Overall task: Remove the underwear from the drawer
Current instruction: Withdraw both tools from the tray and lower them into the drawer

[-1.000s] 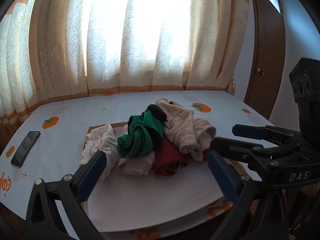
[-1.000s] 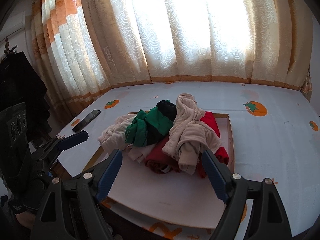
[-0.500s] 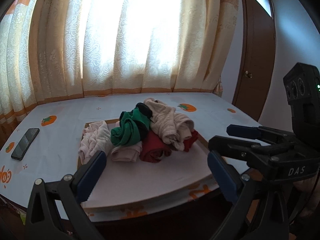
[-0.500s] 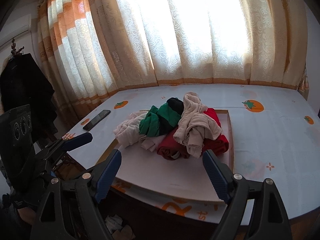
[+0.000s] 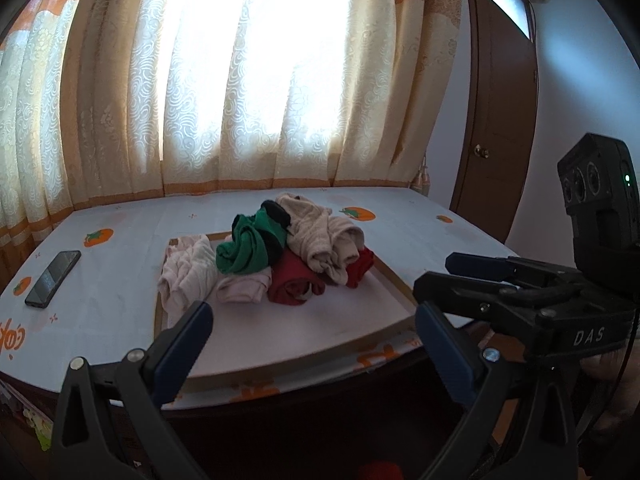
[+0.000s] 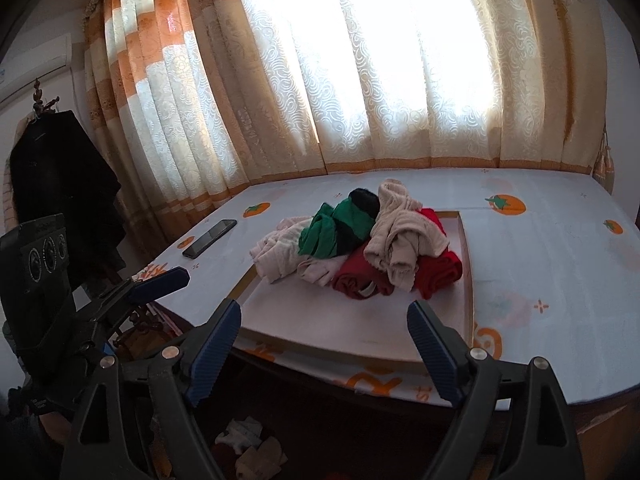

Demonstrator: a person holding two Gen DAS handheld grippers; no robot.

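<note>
A heap of rolled underwear (image 5: 280, 252), green, red, beige and pale pink, lies on a shallow wooden-rimmed tray (image 5: 394, 280) on the persimmon-print counter (image 5: 432, 236). A phone (image 5: 53, 279) lies left. Left claw (image 5: 312, 336) and right claw (image 6: 324, 336) both gape empty, short of the counter.

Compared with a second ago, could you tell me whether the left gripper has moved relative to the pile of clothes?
Yes. The left gripper has backed away from the pile of clothes; the table edge now shows.
</note>
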